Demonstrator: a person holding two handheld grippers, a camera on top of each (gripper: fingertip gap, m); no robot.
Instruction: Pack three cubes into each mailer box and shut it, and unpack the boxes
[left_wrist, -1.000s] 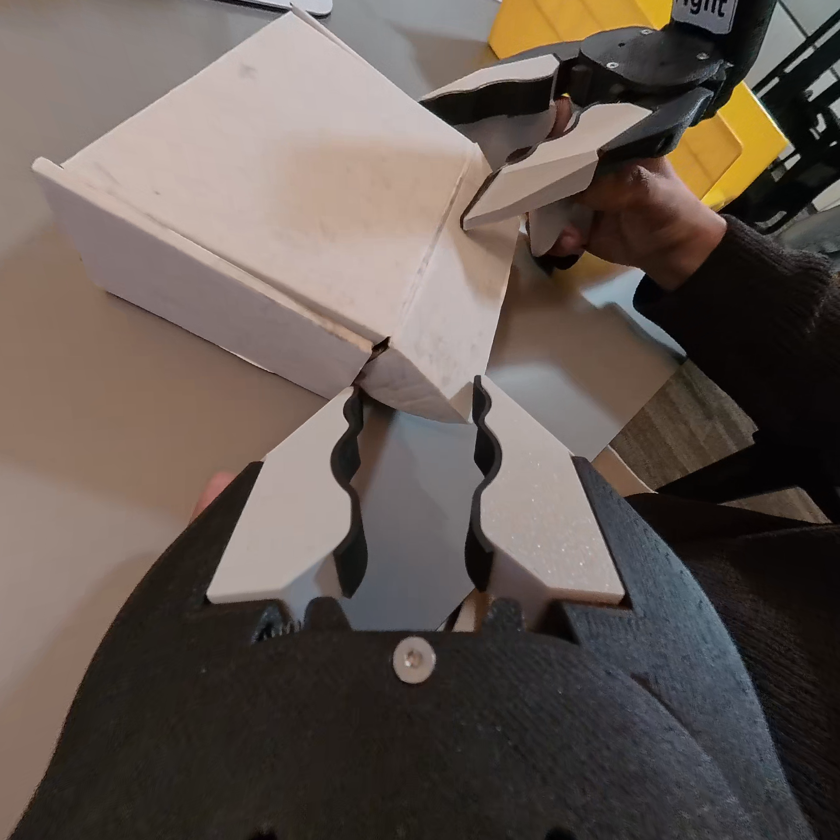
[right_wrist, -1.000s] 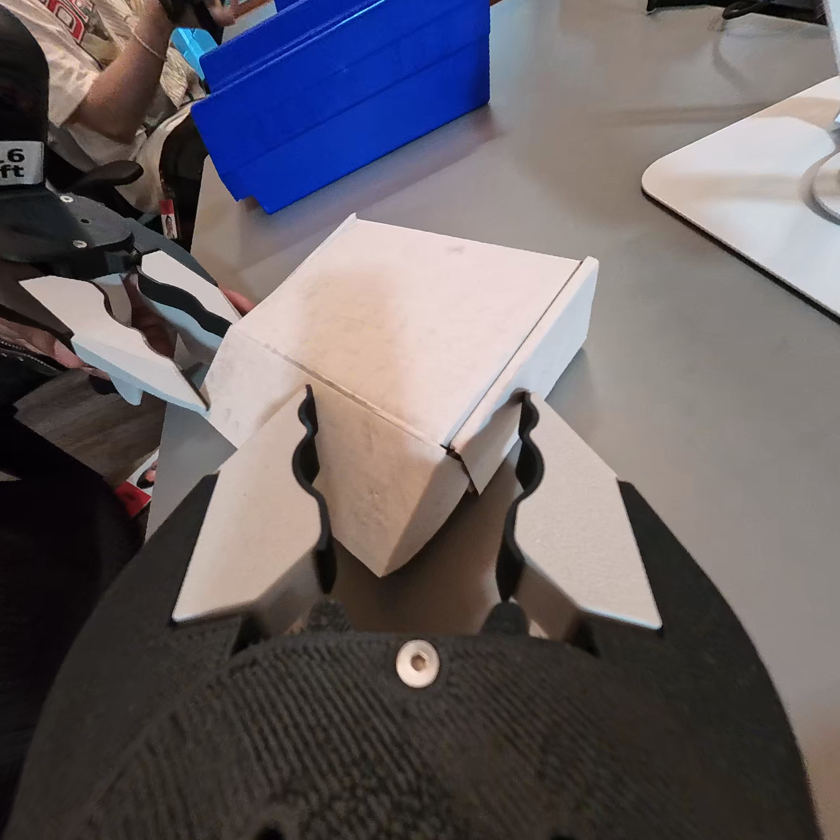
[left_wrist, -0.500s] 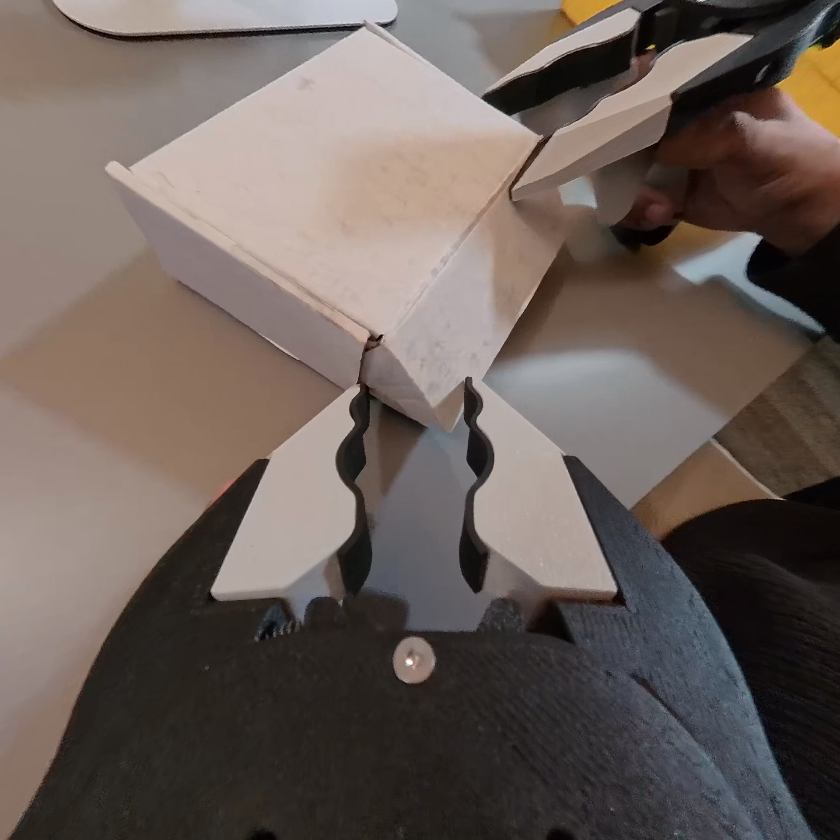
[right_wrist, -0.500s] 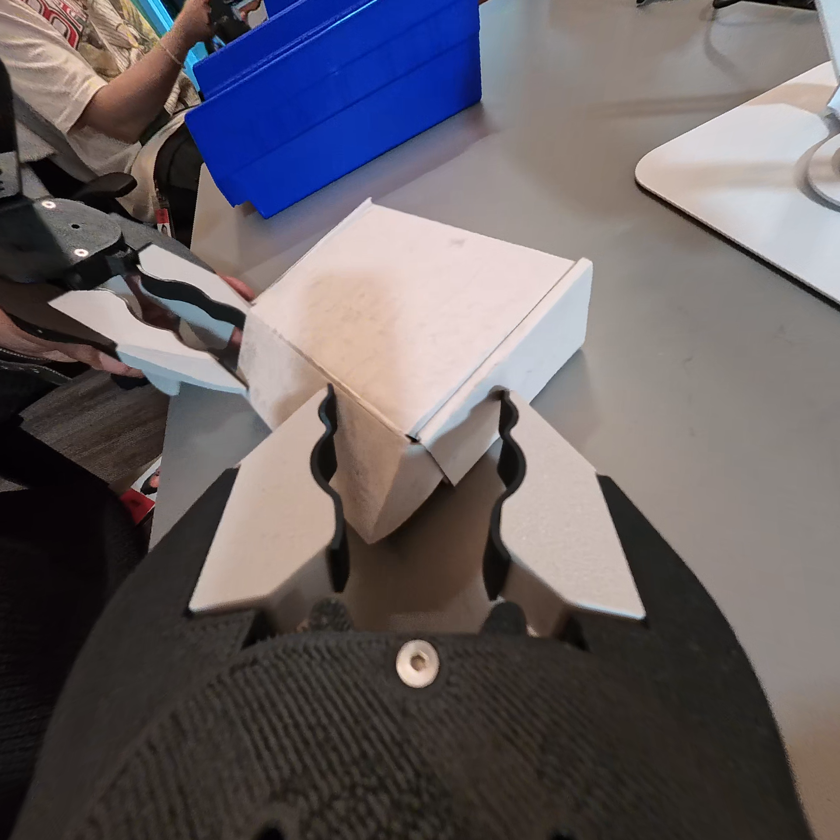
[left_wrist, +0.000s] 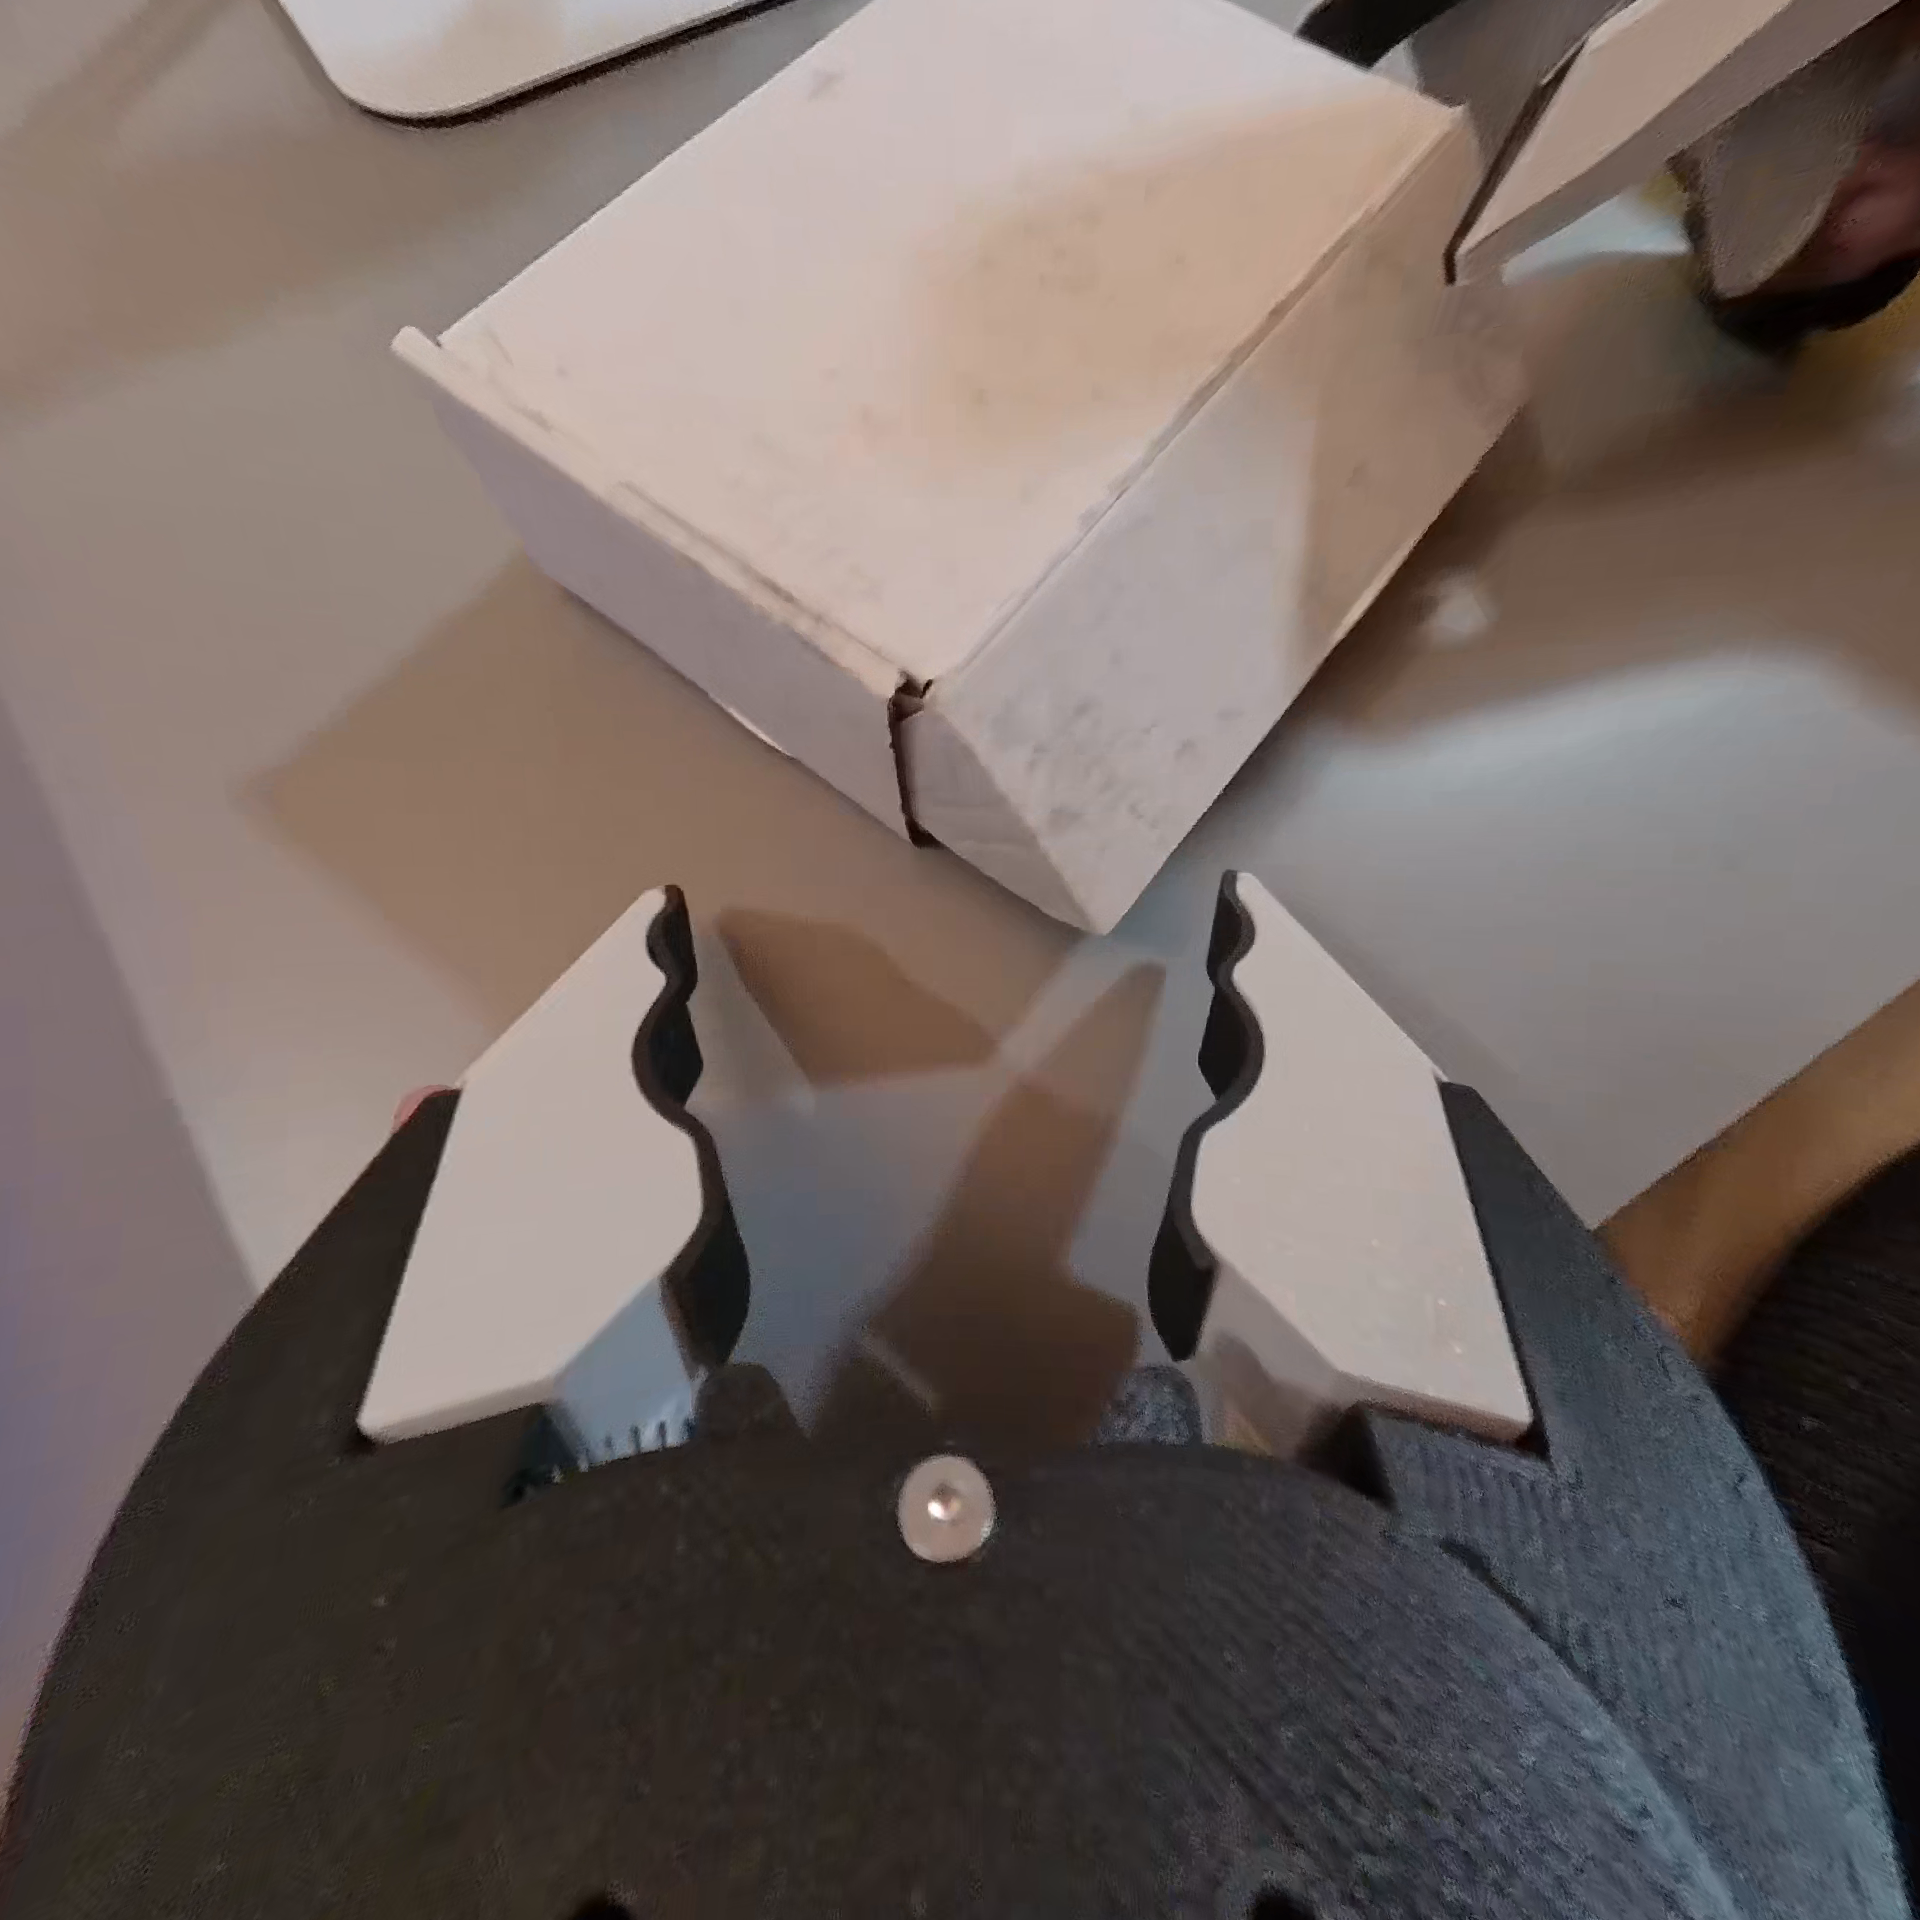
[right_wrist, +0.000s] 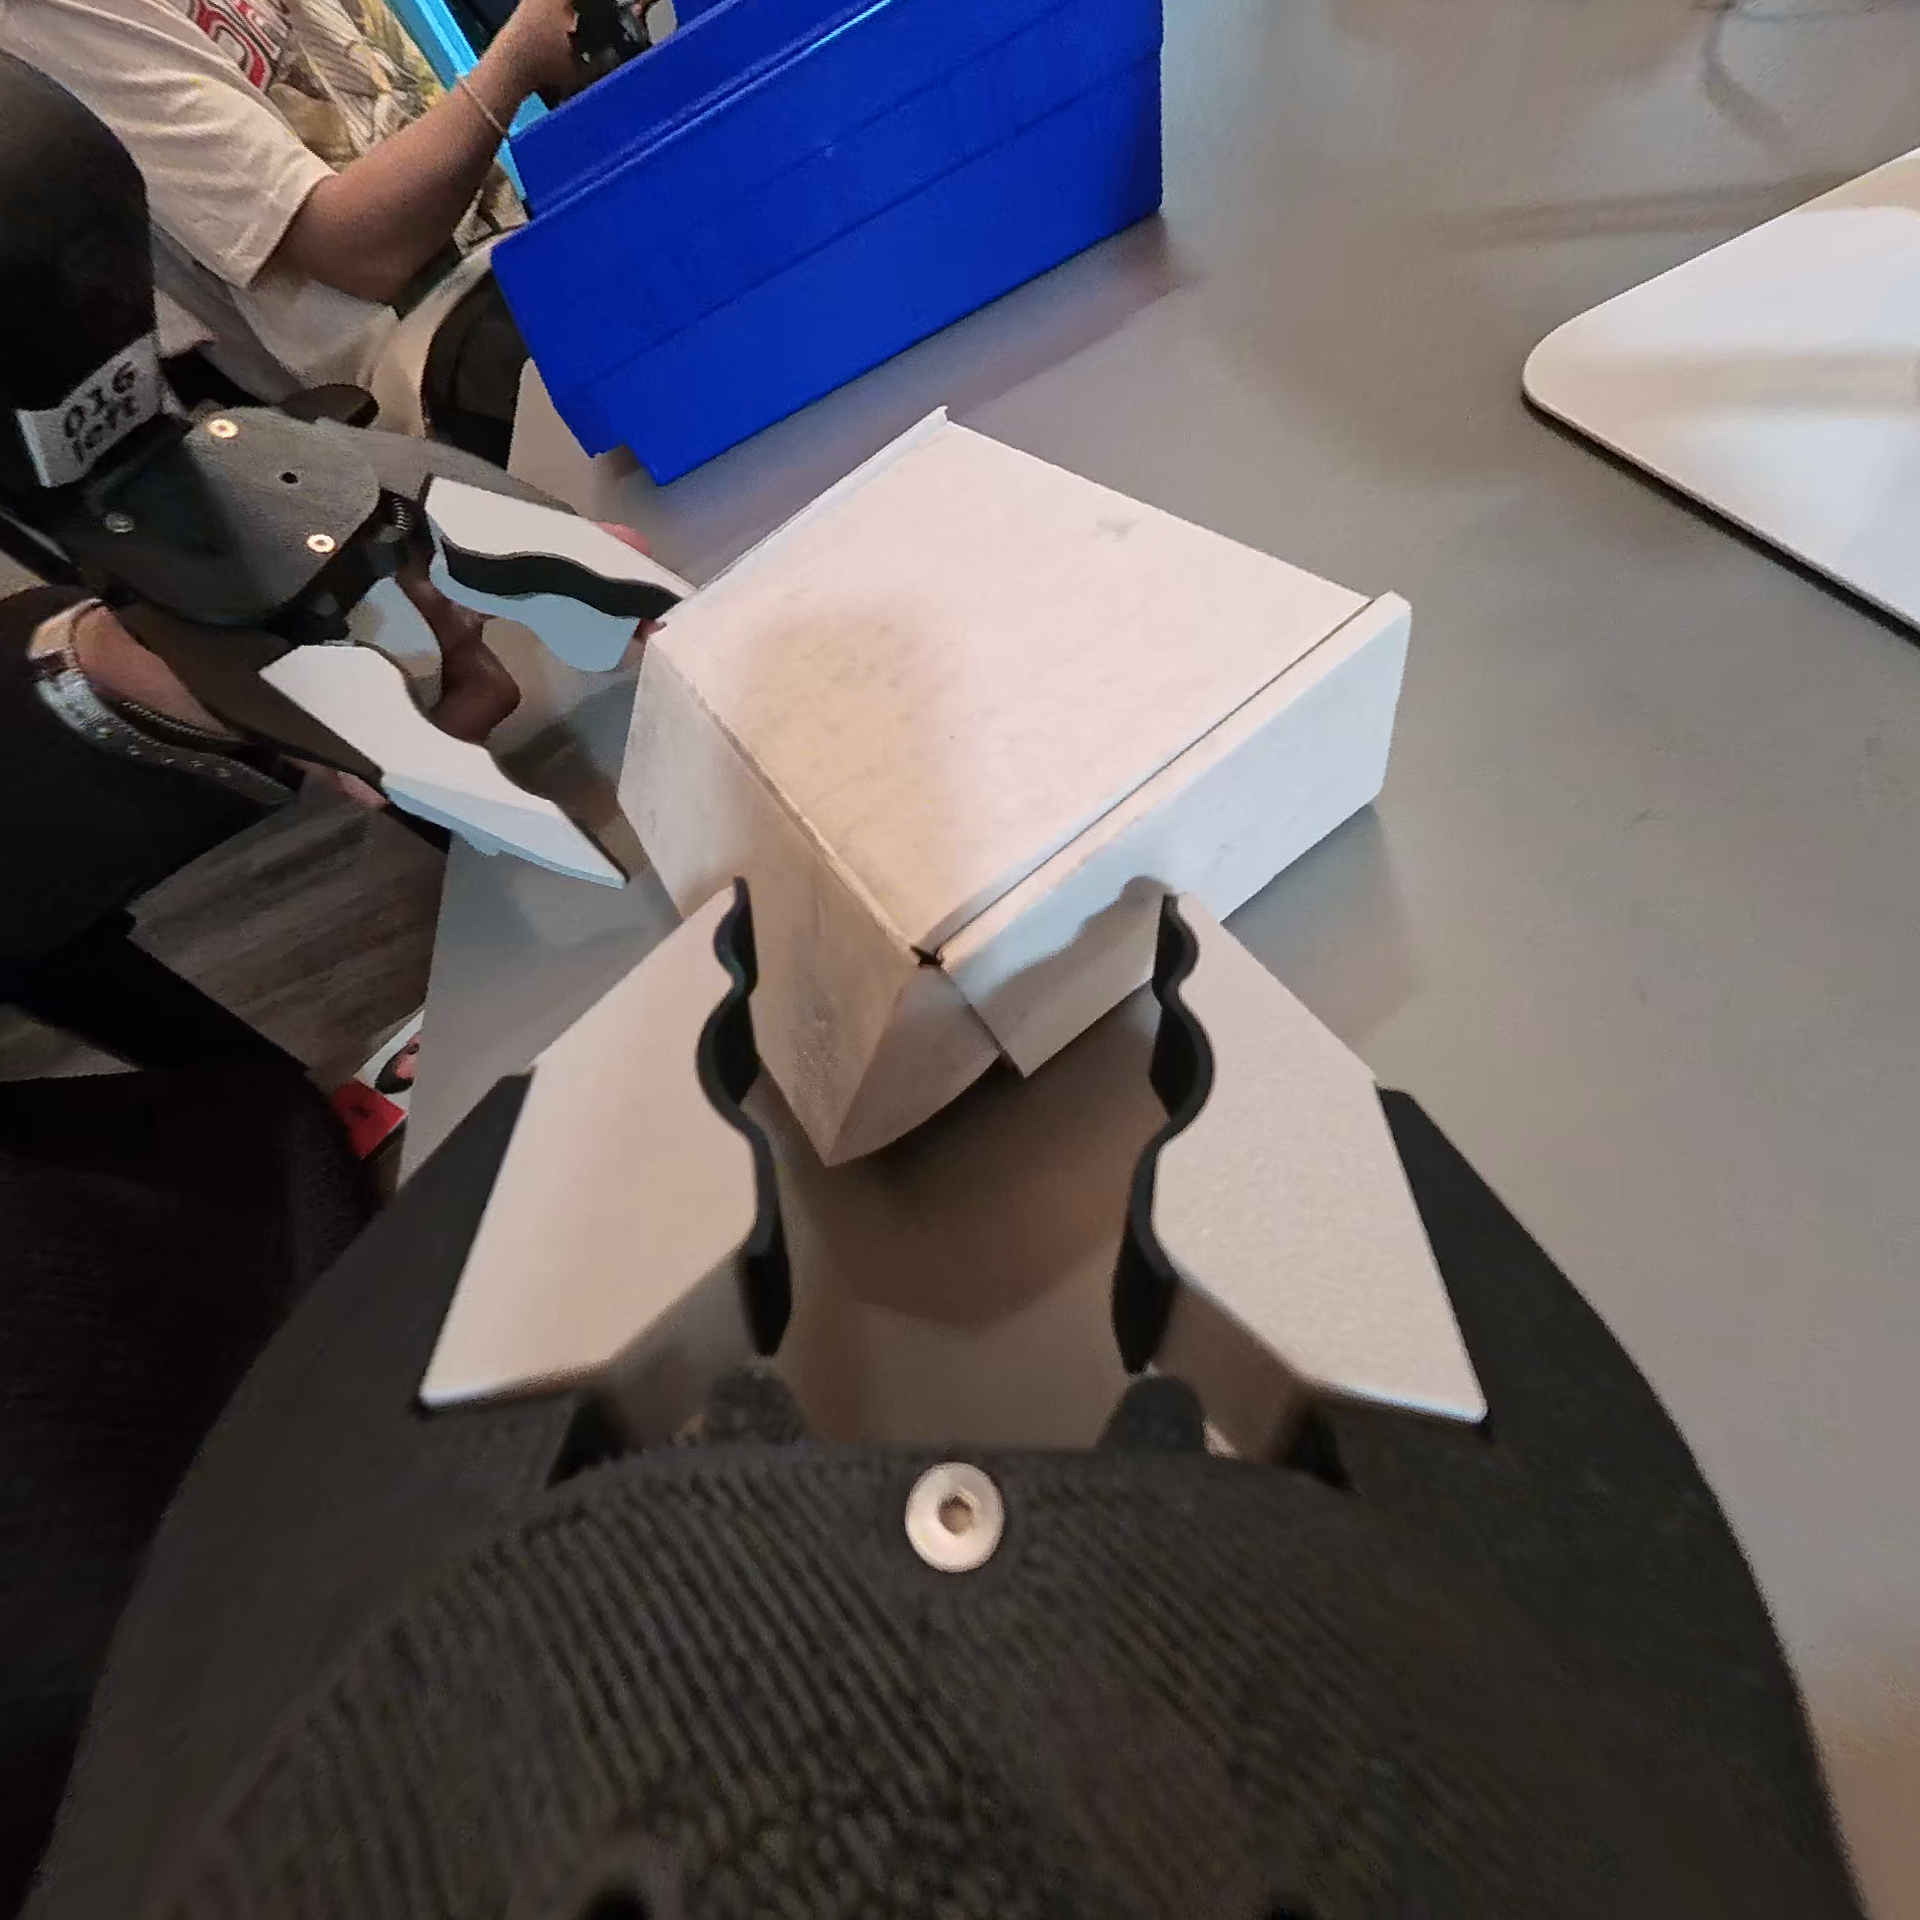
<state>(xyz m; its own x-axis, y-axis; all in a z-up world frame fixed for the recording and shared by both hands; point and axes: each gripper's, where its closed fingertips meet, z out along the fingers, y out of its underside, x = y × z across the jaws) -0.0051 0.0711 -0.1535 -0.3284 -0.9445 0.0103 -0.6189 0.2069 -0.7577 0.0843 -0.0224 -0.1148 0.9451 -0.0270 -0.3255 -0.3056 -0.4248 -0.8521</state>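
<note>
the left gripper (left_wrist: 951, 904) has backed off the near corner of the white mailer box (left_wrist: 935, 343) and its jaws have spread wider, holding nothing. the front flap, bulging a moment ago, now lies flat, so this box looks shut. the right gripper (right_wrist: 951, 914) has its jaws spread around the other near corner without pinching it. the box sits near the front edge of the grey bench (right_wrist: 1558, 935), scuffed and smudged, short of a blue bin (right_wrist: 831, 208).
</note>
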